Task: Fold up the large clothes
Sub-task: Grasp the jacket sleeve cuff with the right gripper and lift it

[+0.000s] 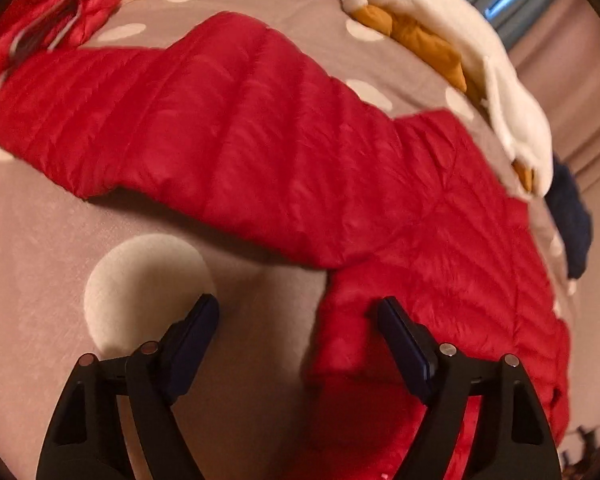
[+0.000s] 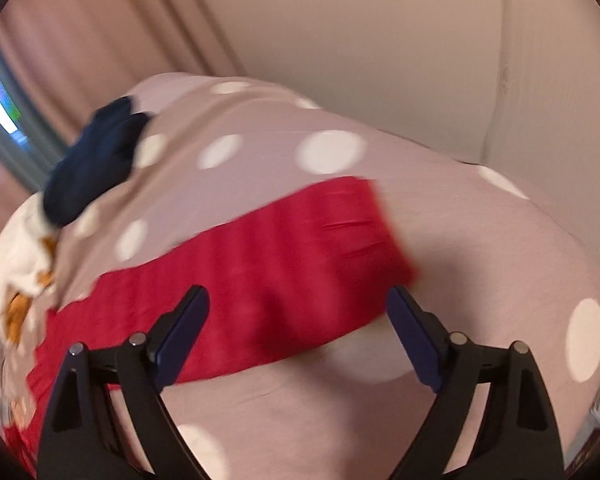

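A red quilted puffer jacket (image 1: 268, 140) lies spread on a bed with a pinkish-grey, white-dotted cover (image 1: 52, 240). One sleeve stretches to the left; the body runs down the right side. My left gripper (image 1: 296, 308) is open and empty, just above the jacket's lower edge, its right finger over the red fabric. In the right wrist view a sleeve or hem of the jacket (image 2: 260, 272) lies across the cover (image 2: 480, 240). My right gripper (image 2: 298, 296) is open and empty, hovering over that red part.
A white and orange plush item (image 1: 460, 40) lies along the bed's far edge, with a dark blue cloth (image 1: 572, 220) beside it; the blue cloth also shows in the right wrist view (image 2: 96, 164). Pink curtains (image 2: 80, 40), a window and a pale wall stand behind the bed.
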The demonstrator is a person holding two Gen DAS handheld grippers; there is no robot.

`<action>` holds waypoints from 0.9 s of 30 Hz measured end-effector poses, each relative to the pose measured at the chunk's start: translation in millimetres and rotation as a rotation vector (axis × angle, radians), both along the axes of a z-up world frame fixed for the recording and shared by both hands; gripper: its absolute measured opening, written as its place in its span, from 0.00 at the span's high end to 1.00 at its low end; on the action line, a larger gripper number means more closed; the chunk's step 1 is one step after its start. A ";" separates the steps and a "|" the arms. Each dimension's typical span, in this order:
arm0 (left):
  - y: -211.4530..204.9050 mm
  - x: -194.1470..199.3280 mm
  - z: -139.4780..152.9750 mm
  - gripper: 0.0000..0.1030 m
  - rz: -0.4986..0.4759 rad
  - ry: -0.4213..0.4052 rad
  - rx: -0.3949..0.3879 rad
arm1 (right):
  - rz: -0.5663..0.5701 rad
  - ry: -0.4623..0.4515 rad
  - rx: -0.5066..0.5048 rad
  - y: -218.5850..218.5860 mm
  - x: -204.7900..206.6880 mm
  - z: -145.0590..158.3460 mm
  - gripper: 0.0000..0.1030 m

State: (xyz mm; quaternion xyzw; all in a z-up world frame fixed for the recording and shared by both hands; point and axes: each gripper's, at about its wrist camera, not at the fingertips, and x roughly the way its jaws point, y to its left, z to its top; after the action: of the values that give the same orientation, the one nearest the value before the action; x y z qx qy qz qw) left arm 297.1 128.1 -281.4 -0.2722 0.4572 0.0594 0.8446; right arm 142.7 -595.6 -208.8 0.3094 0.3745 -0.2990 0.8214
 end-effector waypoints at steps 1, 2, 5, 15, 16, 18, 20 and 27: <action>3.0 -2.9 1.9 0.20 -0.001 -0.026 -0.010 | -0.006 0.005 0.010 -5.2 -3.0 -4.6 0.12; 5.9 -3.3 1.7 0.20 -0.003 -0.028 -0.029 | -0.004 0.005 0.033 -11.3 -6.2 -11.5 0.12; 6.5 -4.5 1.8 0.20 -0.017 -0.035 -0.033 | -0.028 -0.012 0.148 -21.6 -13.6 -37.5 0.13; -9.2 -14.0 0.1 0.29 -0.069 -0.028 0.102 | -0.090 -0.067 0.103 -23.4 -9.5 -50.4 0.86; -8.6 -17.6 0.1 0.32 -0.054 -0.033 0.108 | -0.108 -0.079 0.107 -22.2 -10.9 -48.2 0.87; -5.7 -23.3 -0.9 0.34 -0.045 -0.041 0.118 | -0.141 -0.099 0.112 -21.1 -14.6 -45.0 0.90; -2.9 -25.9 -1.3 0.38 -0.023 -0.048 0.118 | -0.156 -0.102 0.107 -18.0 -16.3 -40.6 0.91; 2.7 -18.0 -4.1 0.45 0.039 -0.066 0.119 | -0.079 -0.114 -0.024 17.3 3.5 3.4 0.93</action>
State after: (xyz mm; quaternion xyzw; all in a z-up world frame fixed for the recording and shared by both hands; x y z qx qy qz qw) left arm 279.0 130.8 -285.5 -0.2322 0.4195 0.0939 0.8725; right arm 146.1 -578.3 -205.4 0.3306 0.3110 -0.3173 0.8327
